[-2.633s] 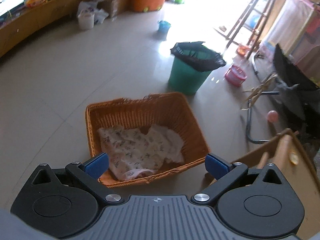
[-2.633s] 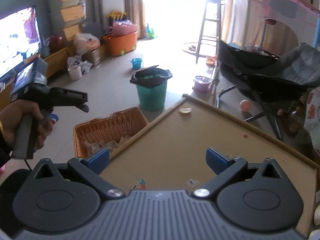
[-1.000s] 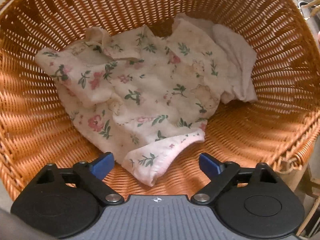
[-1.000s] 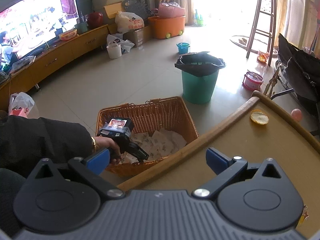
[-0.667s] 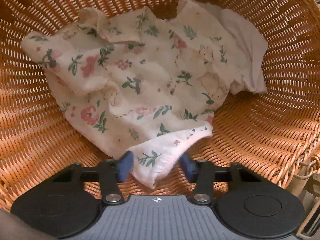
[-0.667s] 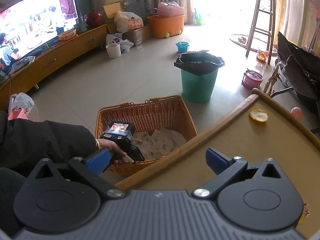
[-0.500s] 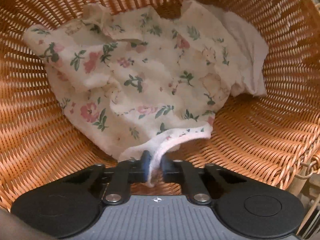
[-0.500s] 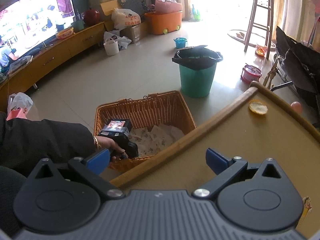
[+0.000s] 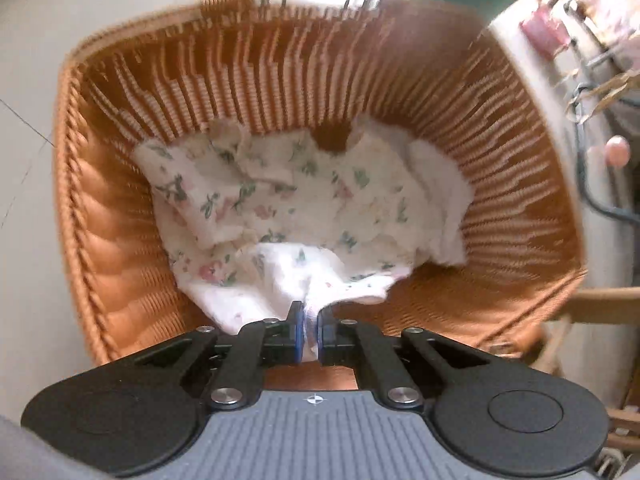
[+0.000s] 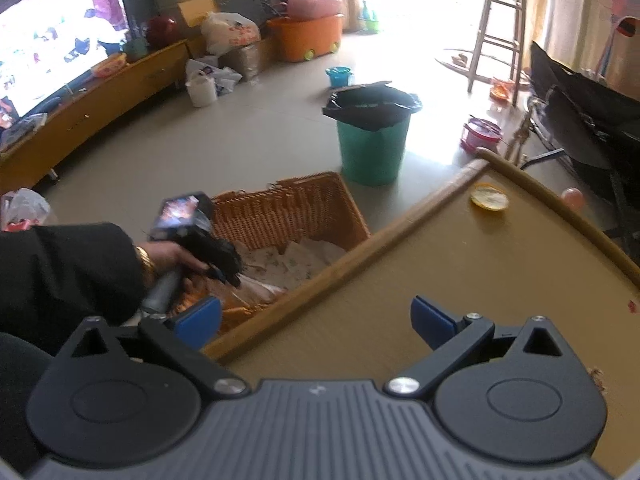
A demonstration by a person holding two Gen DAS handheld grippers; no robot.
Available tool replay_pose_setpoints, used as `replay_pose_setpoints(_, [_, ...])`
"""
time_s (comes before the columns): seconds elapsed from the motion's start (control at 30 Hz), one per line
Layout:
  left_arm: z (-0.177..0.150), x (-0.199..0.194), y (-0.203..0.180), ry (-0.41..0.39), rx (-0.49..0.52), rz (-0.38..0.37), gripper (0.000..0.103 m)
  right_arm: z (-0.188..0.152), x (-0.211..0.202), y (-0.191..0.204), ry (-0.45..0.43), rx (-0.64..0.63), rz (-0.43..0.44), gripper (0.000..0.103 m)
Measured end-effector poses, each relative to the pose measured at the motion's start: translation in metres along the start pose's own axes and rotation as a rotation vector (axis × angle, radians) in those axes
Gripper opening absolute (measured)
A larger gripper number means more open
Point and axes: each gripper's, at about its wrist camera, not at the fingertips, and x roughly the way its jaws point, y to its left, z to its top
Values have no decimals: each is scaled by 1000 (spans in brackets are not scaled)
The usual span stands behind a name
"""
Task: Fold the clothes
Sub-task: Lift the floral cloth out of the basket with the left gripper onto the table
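Observation:
A cream garment with a flower print [image 9: 288, 208] lies crumpled in a wicker basket [image 9: 104, 240] on the floor. My left gripper [image 9: 307, 330] is shut on the garment's near hem, and that edge rises off the basket bottom toward the jaws. In the right wrist view the same gripper [image 10: 228, 270] hangs over the basket [image 10: 288, 212], held by a hand in a black sleeve, with the garment [image 10: 296, 258] below it. My right gripper [image 10: 316, 318] stands open above the wooden table [image 10: 460, 264], nothing between its fingers.
A green bin with a black liner [image 10: 372, 136] stands behind the basket. The table's raised rim [image 10: 360, 248] runs right beside the basket. A yellowish round piece [image 10: 489, 197] lies on the table's far part. A TV cabinet [image 10: 88, 100], tubs and a stool line the room's far side.
My left gripper closed on the garment's near hem, then rose, so the basket looks smaller and the hem lifts with it. The right gripper stayed open over the table.

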Motion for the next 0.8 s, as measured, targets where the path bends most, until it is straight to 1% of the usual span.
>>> replay_pose_setpoints(0.3, [4,-98,-24,-87,66,-41,6,-10,-23,0,-8,-2,-46,102])
replay_pose_setpoints(0.43, [5,-143,-33,-130,79,-59,6,-13,-35,2,-15,-34,-78,102])
replay_pose_setpoints(0.53, [1,-181,-42,-169,100,-74,6,-14,-44,1,-9,-44,-101,102])
replay_pose_setpoints(0.8, [-21,-282,-69,-272,127,-156,6,-24,-71,-15,11,5,-142,102])
